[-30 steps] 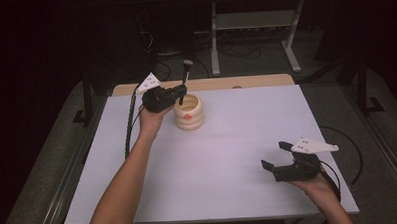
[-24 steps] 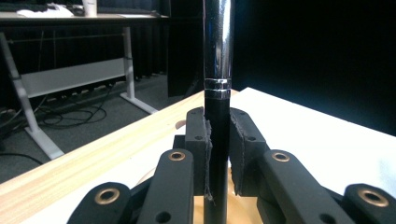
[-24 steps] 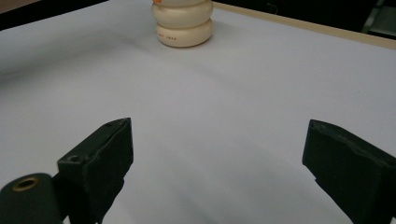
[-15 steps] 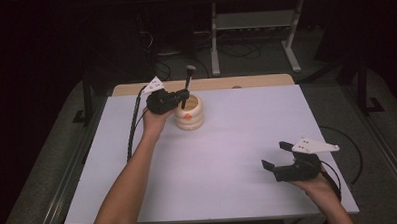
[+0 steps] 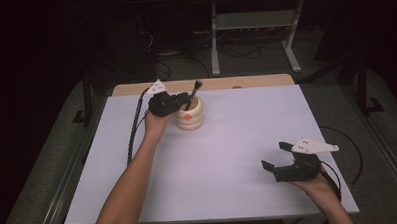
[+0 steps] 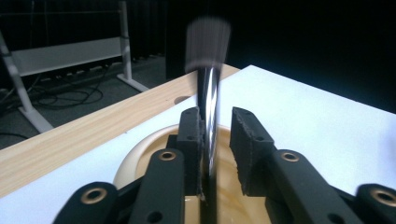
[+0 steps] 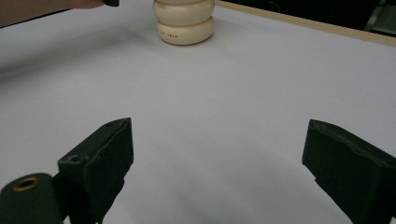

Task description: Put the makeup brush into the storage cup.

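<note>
A brush (image 5: 194, 88) with a shiny metal handle and dark bristles stands upright in a cream ribbed holder (image 5: 189, 118) at the back left of the white table (image 5: 228, 156). My left gripper (image 5: 185, 99) hovers over the holder's mouth. In the left gripper view the brush handle (image 6: 208, 93) runs between the jaws of my left gripper (image 6: 217, 122). Those jaws have just been opening: one pad (image 6: 190, 135) lies against the handle and the other stands off it. The holder's rim (image 6: 140, 149) shows below. Near the front right, my right gripper (image 5: 274, 155) (image 7: 217, 135) rests open with nothing in it.
A wooden strip (image 5: 255, 81) runs along the table's far edge. A metal stand (image 5: 253, 20) and loose cables sit on the floor behind. In the right gripper view the holder (image 7: 184, 21) is far ahead across bare white tabletop.
My left gripper has come down with the brush, whose handle now sits lower in the holder. The right gripper has stayed where it was.
</note>
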The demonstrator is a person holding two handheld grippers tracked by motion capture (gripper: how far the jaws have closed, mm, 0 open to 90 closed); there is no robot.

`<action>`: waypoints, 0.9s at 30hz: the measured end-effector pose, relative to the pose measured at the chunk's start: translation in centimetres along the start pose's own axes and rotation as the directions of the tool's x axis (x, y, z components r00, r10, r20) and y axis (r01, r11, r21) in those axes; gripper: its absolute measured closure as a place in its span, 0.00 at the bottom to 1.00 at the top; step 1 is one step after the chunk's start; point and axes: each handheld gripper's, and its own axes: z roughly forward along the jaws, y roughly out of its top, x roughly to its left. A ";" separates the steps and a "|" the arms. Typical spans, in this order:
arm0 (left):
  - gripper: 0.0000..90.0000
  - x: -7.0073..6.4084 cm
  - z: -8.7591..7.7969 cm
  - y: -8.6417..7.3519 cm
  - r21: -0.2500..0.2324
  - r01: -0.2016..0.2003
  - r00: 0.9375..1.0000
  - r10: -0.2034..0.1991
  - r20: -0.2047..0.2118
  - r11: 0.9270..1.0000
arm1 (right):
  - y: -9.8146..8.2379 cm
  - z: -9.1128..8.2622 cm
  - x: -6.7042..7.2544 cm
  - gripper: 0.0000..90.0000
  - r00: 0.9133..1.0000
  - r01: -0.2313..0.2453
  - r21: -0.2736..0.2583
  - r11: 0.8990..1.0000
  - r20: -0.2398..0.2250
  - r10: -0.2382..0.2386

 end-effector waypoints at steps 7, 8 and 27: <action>0.55 0.2 -0.7 0.1 -0.001 0.006 1.000 -0.006 -0.016 1.000 | 0.0 0.0 0.1 0.09 1.000 0.005 -0.002 1.000 -0.001 -0.005; 0.51 0.2 -0.8 0.2 -0.006 0.009 1.000 -0.009 -0.018 1.000 | 0.0 0.0 0.1 0.09 1.000 0.006 -0.001 1.000 -0.002 -0.006; 0.11 -1.1 -3.2 1.8 0.062 -0.010 1.000 0.012 -0.028 0.998 | -0.1 -0.2 -0.3 0.09 1.000 -0.003 -0.012 1.000 0.007 0.003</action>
